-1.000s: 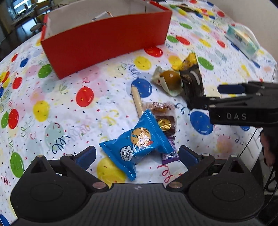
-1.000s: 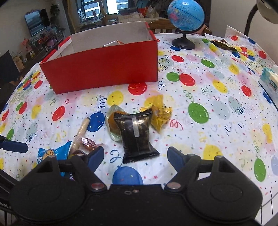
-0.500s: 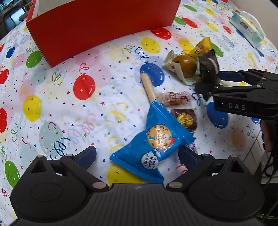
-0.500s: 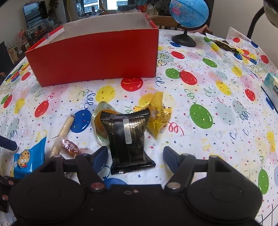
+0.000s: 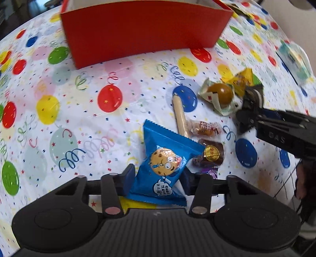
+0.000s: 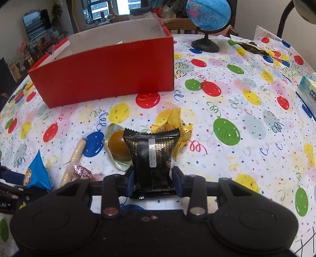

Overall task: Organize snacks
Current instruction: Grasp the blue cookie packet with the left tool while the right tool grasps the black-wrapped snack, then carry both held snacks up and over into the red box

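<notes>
Left gripper (image 5: 158, 178) clamps the blue cookie pack (image 5: 164, 164) at lower centre; right gripper (image 6: 153, 180) clamps the black pack (image 6: 152, 156). Best to lift both straight up, then carry them over the red box (image 6: 106, 73) at upper left. Five other snacks lie loose on the table.

A printed plastic-looking cloth (image 6: 227, 110) with balloons covers the table, smooth with a slight sheen. The red box (image 6: 106, 75) looks like matt cardboard, pale inside. The blue cookie packet (image 5: 164, 166) and black snack packet (image 6: 152, 154) are glossy crinkled film. Both claws, left (image 5: 158, 178) and right (image 6: 153, 180), are matt black plastic with blue pads. The globe (image 6: 208, 14) is shiny.
</notes>
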